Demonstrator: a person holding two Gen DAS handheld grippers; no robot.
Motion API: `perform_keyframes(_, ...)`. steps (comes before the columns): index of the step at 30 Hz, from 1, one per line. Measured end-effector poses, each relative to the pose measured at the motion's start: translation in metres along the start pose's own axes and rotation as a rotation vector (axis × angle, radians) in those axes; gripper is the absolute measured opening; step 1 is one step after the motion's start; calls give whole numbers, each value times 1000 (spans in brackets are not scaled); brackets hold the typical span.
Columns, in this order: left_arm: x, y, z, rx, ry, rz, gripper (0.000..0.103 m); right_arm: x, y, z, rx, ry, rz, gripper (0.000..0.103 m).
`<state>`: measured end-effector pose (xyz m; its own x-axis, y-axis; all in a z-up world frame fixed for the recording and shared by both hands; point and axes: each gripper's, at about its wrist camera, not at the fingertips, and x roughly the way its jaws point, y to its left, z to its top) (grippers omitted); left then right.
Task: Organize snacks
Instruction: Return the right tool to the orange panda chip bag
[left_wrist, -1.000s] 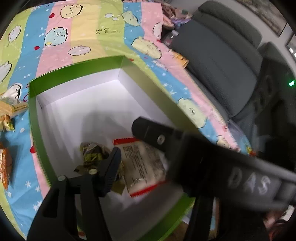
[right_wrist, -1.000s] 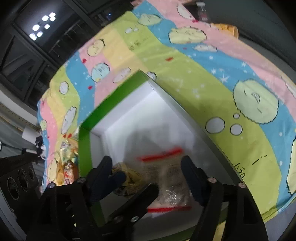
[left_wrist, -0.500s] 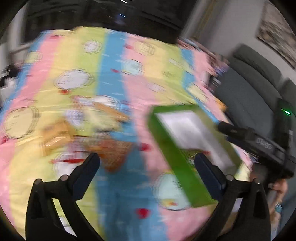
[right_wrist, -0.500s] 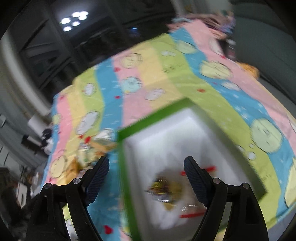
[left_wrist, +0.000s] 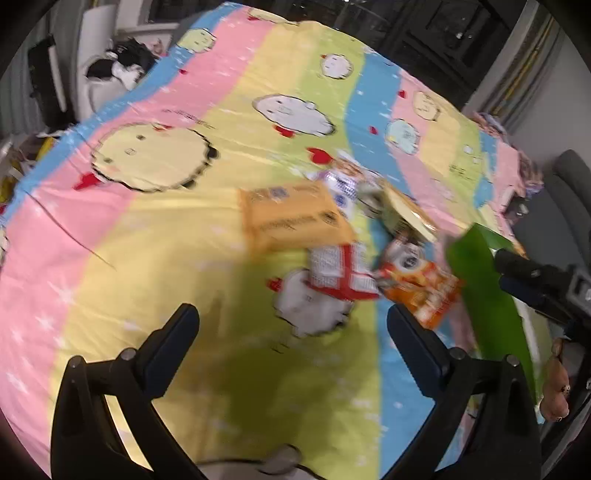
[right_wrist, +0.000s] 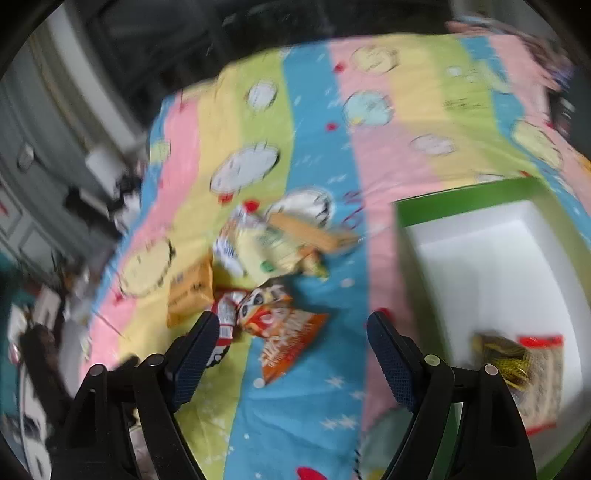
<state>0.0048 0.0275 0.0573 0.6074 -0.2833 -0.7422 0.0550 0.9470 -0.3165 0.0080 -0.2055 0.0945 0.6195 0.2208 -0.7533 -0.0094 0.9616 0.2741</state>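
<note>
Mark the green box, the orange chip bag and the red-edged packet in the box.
Green box (right_wrist: 461, 201), right wrist view, far rim.
Orange chip bag (right_wrist: 284, 339), right wrist view, middle of its face.
Red-edged packet (right_wrist: 546, 384), right wrist view, clear middle.

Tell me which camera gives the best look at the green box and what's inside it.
The right wrist view. It looks down into the green box, showing its white interior and two snack packets at the near end. The left wrist view shows only a sliver of the box's green outer wall at the right edge, contents hidden.
</note>
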Motion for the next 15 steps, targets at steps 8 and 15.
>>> perform_keyframes(8, 0, 19, 5, -41, 3, 24, 101, 65, 49, 8, -278, 130, -112, 70)
perform_keyframes(15, 2, 14, 2, -16, 3, 32, 101, 83, 48, 1, -295, 178, -107, 56)
